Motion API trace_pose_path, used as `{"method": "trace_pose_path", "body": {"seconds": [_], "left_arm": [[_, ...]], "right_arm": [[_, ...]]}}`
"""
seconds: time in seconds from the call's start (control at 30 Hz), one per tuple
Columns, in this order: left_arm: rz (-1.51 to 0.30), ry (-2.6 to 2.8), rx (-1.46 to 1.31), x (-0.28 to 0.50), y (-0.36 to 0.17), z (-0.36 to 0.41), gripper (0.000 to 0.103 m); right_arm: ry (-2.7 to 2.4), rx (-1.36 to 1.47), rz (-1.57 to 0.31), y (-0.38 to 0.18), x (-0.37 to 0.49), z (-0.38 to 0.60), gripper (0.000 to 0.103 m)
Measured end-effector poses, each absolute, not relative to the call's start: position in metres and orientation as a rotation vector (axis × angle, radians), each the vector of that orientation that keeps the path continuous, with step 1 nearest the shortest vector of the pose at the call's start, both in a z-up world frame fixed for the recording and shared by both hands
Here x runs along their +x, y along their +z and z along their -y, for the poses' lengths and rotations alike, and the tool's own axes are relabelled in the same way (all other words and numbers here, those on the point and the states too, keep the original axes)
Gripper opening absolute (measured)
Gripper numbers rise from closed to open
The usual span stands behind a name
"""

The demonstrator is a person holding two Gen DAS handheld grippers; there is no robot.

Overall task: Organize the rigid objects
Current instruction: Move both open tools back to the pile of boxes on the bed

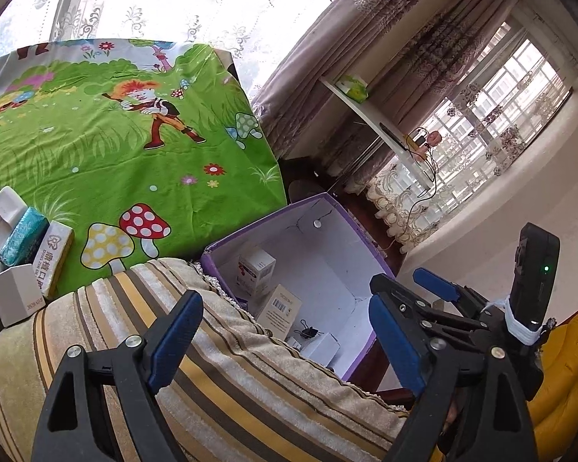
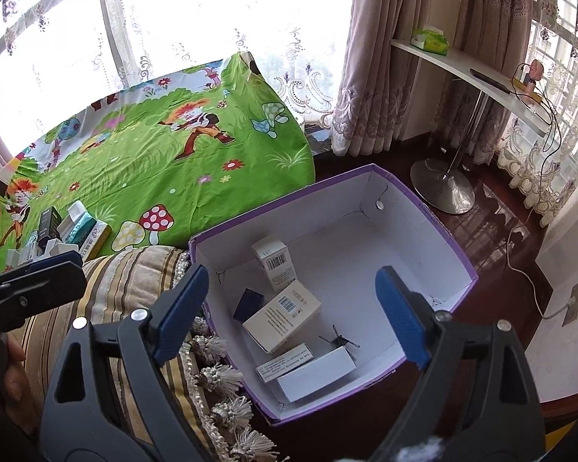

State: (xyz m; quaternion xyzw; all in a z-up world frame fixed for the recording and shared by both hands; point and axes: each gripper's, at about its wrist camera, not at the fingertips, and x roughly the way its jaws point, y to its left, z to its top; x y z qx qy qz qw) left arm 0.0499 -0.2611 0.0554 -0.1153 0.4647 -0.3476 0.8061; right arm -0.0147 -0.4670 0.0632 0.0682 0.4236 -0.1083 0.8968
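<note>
Hovering both my grippers, jaws wide and empty, over the purple cardboard box (image 2: 435,208).

My right gripper (image 2: 289,308) is hanging above barcoded white cartons (image 2: 283,313) inside it; my left gripper (image 1: 285,331) is facing a "DING ZHI" carton (image 1: 54,256) lying on the cartoon mushroom cloth (image 1: 135,161).

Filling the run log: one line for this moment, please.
left gripper: open, empty | right gripper: open, empty, over purple cardboard box | small cartons inside
</note>
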Motion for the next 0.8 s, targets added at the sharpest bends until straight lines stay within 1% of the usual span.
{"method": "trace_pose_path", "body": {"seconds": [0.63,0.8], "left_arm": [[-0.985,-0.708,-0.287,0.054,0.057,0.235,0.088],[-0.96,-0.681,-0.293,0.055,0.061,0.22,0.088]], "right_arm": [[-0.175,0.099,-0.873,0.069,-0.008,0.443,0.09],[-0.147,0.082,-0.867,0.071,-0.004,0.43,0.09]]}}
